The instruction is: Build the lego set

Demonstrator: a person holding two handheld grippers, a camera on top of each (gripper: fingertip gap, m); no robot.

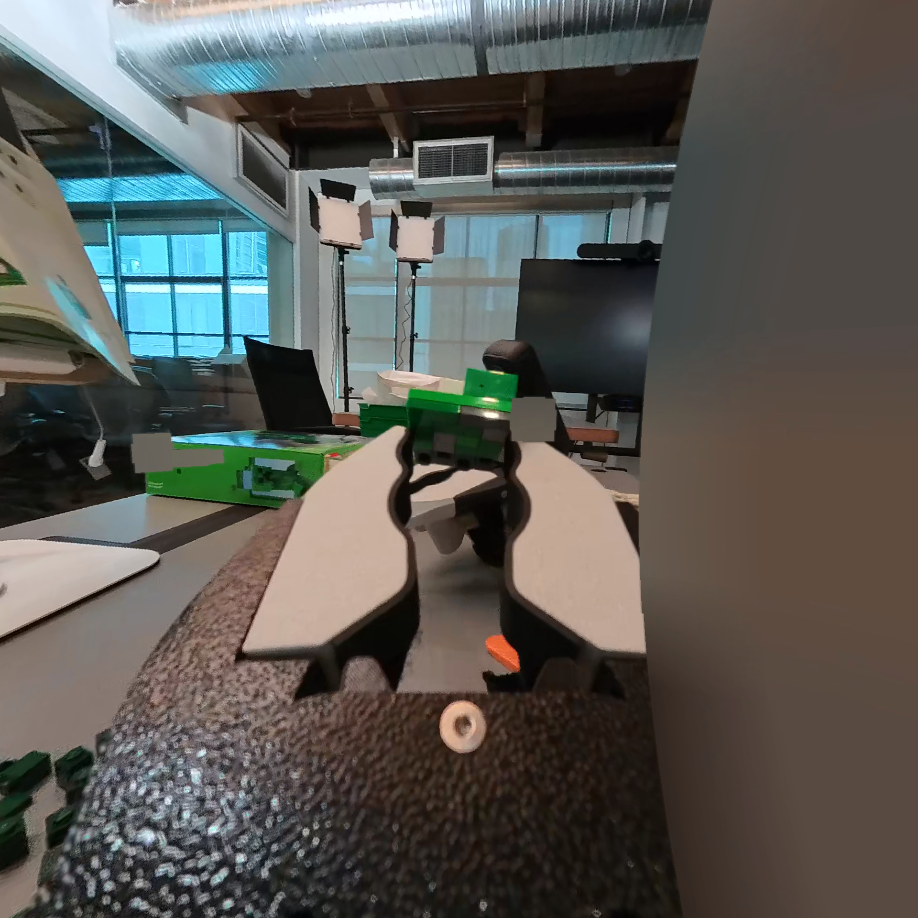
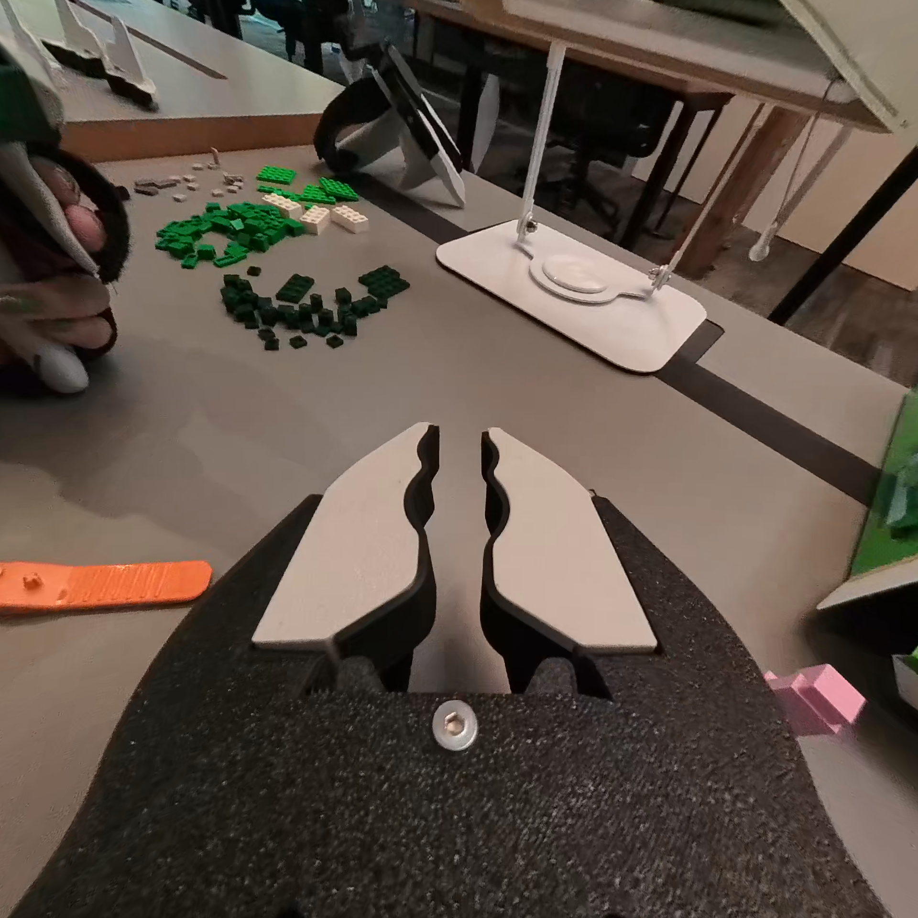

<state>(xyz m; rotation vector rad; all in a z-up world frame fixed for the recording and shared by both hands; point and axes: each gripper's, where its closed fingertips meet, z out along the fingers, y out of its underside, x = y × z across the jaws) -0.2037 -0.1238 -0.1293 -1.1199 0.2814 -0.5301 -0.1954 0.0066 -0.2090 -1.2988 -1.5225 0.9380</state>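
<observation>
At the centre of the left wrist view, the left claw (image 1: 459, 447) is clenched on a green and grey lego model (image 1: 462, 422), held up above the worktop (image 1: 74, 660). The right claw (image 2: 459, 437) hangs released over bare worktop, nothing between its fingers. Loose green bricks (image 2: 238, 233), dark green bricks (image 2: 308, 308) and white bricks (image 2: 323, 216) lie at upper left of the right view.

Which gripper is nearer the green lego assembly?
Left. The left gripper grips the green lego assembly between its fingertips. The right gripper is open over bare table, holding nothing.
</observation>
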